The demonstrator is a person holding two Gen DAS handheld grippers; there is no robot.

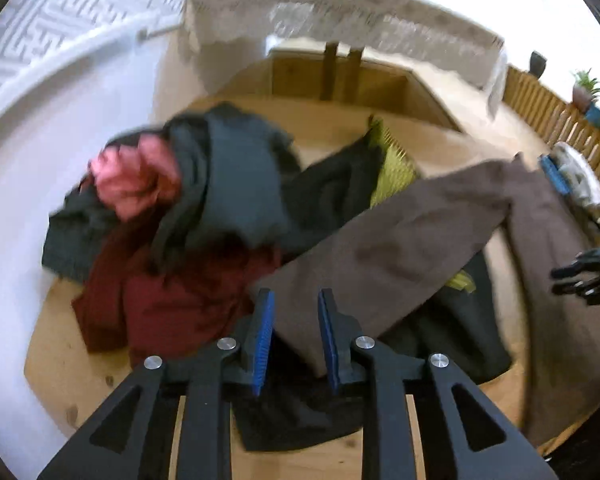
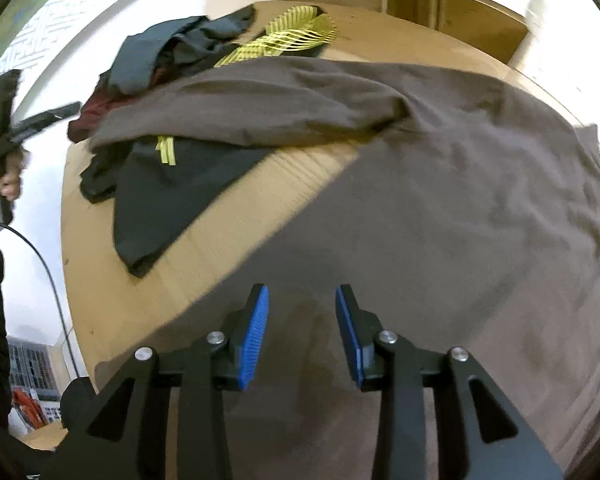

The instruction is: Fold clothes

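Observation:
A brown garment [image 1: 420, 232] lies spread over a round wooden table [image 1: 80, 360], one end reaching between my left gripper's fingers. My left gripper [image 1: 296, 296] hangs just above that end, its blue pads apart and pressing on nothing. To its left sits a heap: a dark grey piece [image 1: 236, 176], a pink one [image 1: 132, 184] and a maroon one [image 1: 160, 304]. In the right wrist view the brown garment [image 2: 440, 200] fills the table's near side. My right gripper [image 2: 302, 292] stands open over it. A black garment with yellow stripes [image 2: 168, 200] lies partly under the brown one.
A hand [image 2: 8, 176] holds the left gripper's body at the left edge, and a cable [image 2: 52, 280] hangs below it. Behind the round table [image 2: 260, 184] stands a table with a lace cloth [image 1: 340, 16]. A wooden fence [image 1: 560, 120] and a potted plant [image 1: 584, 88] are at the right.

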